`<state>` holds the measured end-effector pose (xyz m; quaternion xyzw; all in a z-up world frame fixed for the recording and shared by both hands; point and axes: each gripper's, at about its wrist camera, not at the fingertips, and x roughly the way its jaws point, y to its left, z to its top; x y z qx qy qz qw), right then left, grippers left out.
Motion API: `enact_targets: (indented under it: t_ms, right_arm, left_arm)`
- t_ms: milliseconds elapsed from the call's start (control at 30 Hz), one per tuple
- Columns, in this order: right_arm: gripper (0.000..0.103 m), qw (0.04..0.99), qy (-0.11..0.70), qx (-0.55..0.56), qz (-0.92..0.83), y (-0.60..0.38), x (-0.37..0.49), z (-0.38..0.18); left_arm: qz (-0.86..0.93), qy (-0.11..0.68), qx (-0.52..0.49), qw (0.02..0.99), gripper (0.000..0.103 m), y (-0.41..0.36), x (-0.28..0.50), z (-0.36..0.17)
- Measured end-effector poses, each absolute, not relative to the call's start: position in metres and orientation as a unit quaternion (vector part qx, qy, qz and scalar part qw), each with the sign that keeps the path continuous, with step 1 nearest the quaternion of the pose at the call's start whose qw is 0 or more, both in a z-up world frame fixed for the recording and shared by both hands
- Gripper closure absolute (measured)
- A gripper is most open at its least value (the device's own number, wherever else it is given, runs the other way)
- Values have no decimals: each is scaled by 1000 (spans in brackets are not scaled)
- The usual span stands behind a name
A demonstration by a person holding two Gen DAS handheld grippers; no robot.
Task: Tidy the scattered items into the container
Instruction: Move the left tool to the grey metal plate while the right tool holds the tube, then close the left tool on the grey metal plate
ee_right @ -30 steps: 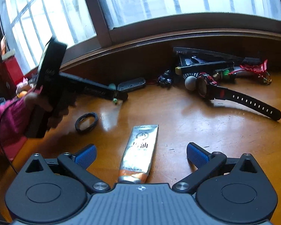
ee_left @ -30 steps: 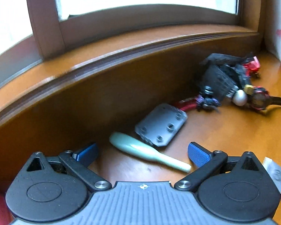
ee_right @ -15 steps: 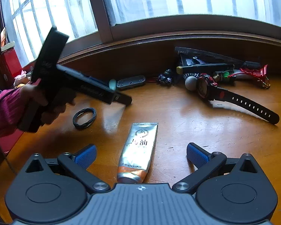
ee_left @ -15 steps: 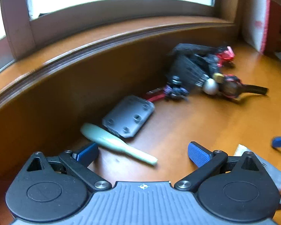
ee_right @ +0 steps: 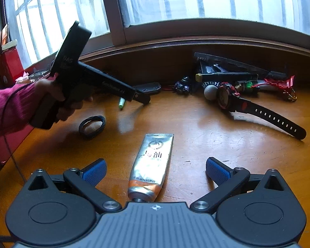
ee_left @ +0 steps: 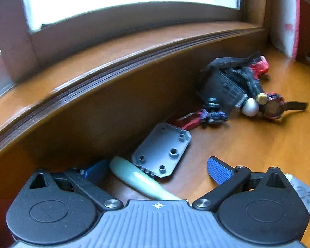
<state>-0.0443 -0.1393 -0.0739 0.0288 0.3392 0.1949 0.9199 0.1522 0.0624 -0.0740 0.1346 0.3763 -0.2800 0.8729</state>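
Clutter still everywhere: tube (ee_right: 152, 165) between your right gripper's (ee_right: 155, 170) spread fingers, pale green handle (ee_left: 138, 179) between your left gripper's (ee_left: 157, 168) spread fingers; nothing binned yet.

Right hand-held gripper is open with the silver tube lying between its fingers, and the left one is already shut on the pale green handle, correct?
Not quite. The left hand-held gripper is open too: in the left wrist view its fingers stand wide apart on either side of the pale green handle. The right hand-held gripper is open around the silver tube, as you say.
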Motion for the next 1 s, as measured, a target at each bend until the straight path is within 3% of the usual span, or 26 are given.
enact_targets:
  t_ms: [433, 633, 667, 733, 800, 1000]
  right_arm:
    - [0, 922, 338, 14, 188, -135, -40, -75]
    - [0, 923, 335, 16, 189, -136, -41, -75]
    - [0, 923, 334, 16, 189, -136, -41, -75]
    - [0, 924, 333, 16, 189, -136, -41, -75]
    - [0, 924, 332, 18, 190, -137, -42, -75]
    - [0, 924, 331, 29, 192, -140, -42, -75]
  left_arm:
    - [-402, 384, 166, 814, 0, 35, 94, -72]
    - [-297, 386, 120, 865, 1, 37, 94, -64]
    - [-278, 386, 102, 874, 3, 36, 100, -63]
    - [-249, 391, 74, 883, 23, 33, 111, -61]
    - [-226, 402, 63, 885, 33, 27, 120, -62]
    - [-185, 399, 81, 894, 34, 12, 132, -68]
